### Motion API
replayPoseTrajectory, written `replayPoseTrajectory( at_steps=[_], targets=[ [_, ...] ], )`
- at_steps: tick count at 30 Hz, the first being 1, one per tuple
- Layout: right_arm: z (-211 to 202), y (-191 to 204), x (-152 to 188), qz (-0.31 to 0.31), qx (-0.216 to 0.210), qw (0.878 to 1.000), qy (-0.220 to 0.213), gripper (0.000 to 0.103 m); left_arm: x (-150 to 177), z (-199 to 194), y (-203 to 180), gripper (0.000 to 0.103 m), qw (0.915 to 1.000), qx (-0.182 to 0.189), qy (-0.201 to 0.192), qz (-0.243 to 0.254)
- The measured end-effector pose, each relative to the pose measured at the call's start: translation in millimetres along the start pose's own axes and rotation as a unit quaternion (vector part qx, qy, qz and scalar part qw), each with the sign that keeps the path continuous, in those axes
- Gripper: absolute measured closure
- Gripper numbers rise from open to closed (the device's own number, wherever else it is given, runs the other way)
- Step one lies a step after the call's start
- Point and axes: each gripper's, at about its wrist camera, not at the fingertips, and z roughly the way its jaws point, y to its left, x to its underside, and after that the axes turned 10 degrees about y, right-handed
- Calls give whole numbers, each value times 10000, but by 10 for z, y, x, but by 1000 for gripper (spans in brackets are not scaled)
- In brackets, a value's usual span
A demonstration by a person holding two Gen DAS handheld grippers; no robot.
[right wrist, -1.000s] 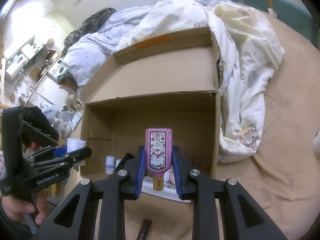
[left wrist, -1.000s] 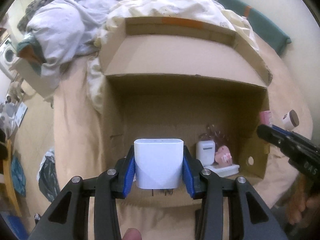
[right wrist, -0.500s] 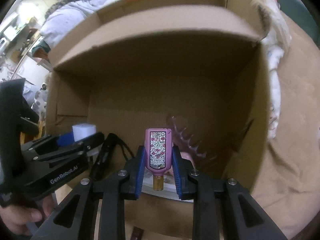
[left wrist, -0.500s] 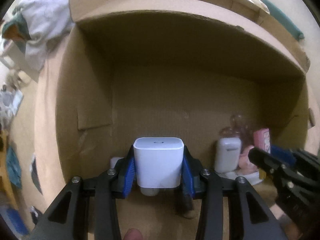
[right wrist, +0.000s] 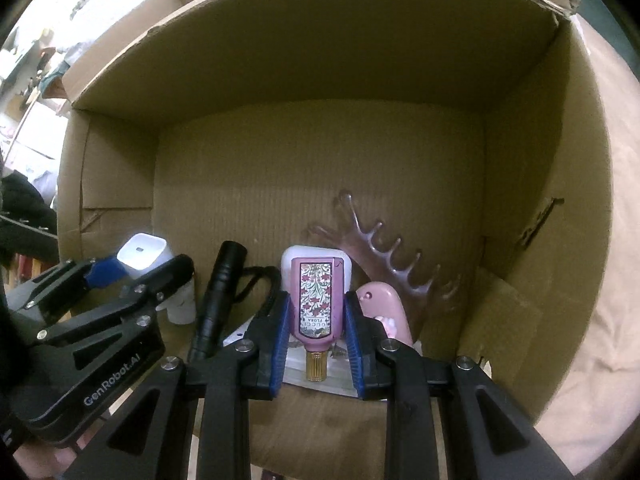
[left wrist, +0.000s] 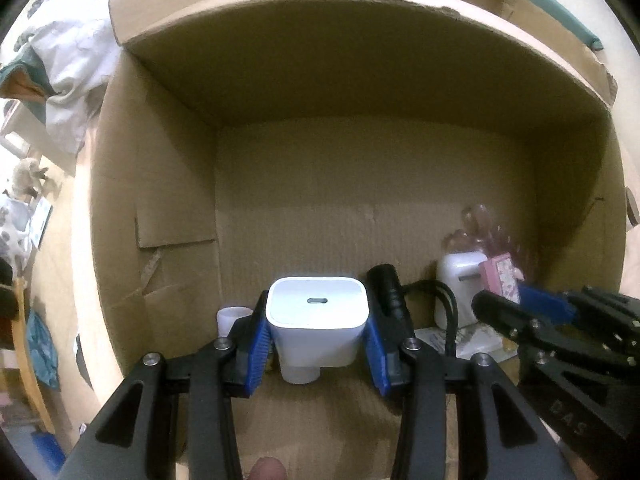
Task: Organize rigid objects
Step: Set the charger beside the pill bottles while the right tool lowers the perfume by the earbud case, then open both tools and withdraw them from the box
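We see a large open cardboard box (left wrist: pixel 160 208) lying on a bed with rumpled bedding (left wrist: pixel 72 52) at its far left. Both grippers point down into the box. The left gripper (left wrist: pixel 318 332) has its blue-padded fingers (left wrist: pixel 260 344) clamped on a white charger block (left wrist: pixel 318 320), held above the box floor at the near left, port face toward the camera. The right gripper (right wrist: pixel 318 320) has its fingers (right wrist: pixel 280 332) closed narrowly on a pink perfume bottle (right wrist: pixel 318 300), gold cap toward the camera, at the near right of the box. On the box floor we find a translucent pink hair claw (right wrist: pixel 384 248) at the right, a black flashlight (right wrist: pixel 220 296) with a cord between the two grippers, a white earbud case (left wrist: pixel 456 280), a pink rounded item (right wrist: pixel 384 304) and a small white cylinder (left wrist: pixel 232 316).
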Motion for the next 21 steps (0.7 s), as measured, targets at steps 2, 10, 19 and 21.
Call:
replayPoseTrajectory(
  at_steps=[2,10,19,21],
  targets=[
    [-17,-21,1,18,0,10000,-31,76,10,5,-6,65,10000,-50,-23,24],
    [-402,-45,59,-21,186,9973,-707,69,34,-66,-52,49,9999,-88,-62,100],
    [-1025,-90,145,11,-94,9800,-1990,20,126,-354,-162,14,9990,6,-446,-40],
    [-1075,-112,150,86,-260,9745,-2227,7,146,-386,-143,11,9985,0,-534,-95]
  ],
)
